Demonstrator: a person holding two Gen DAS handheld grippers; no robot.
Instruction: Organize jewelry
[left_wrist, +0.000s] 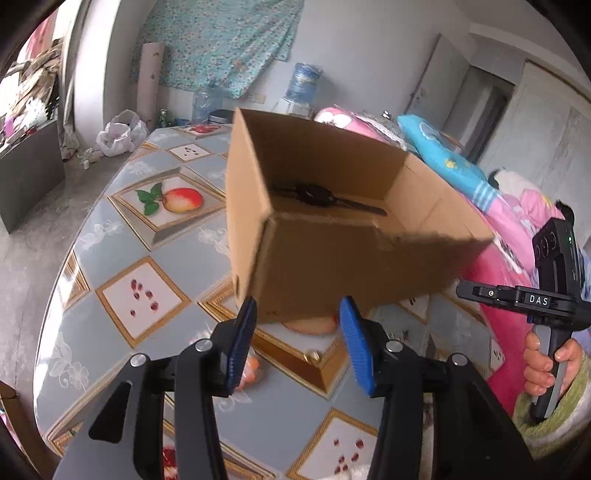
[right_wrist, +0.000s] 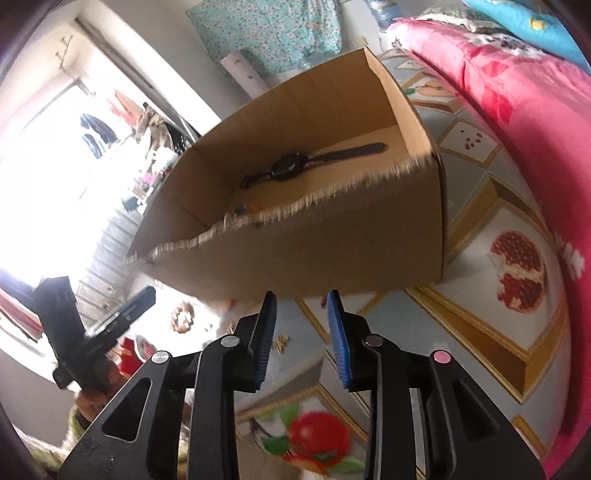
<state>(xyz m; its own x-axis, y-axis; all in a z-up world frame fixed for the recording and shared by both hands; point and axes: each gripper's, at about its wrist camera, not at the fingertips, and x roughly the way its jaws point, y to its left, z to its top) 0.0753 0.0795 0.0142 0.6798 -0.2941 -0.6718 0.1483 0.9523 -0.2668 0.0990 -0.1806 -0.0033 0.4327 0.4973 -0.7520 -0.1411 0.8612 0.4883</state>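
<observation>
Open cardboard box (left_wrist: 332, 266) stands on the fruit-patterned table (left_wrist: 122, 240), likely as the catch-all. Black wristwatch (right_wrist: 291, 166) lies flat on its floor, beyond both tongs. Left gripper (left_wrist: 298, 317) spread, empty. Right gripper (right_wrist: 301, 314) parted, empty, just short of the near wall.

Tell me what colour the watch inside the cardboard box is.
Black, strap and face; the watch shows best in the right wrist view.

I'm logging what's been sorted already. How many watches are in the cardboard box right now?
1. A black wristwatch lies flat, straps spread, on the floor of the open brown cardboard box, toward its far wall. The near wall hides part of the floor, so more could sit there.
</observation>
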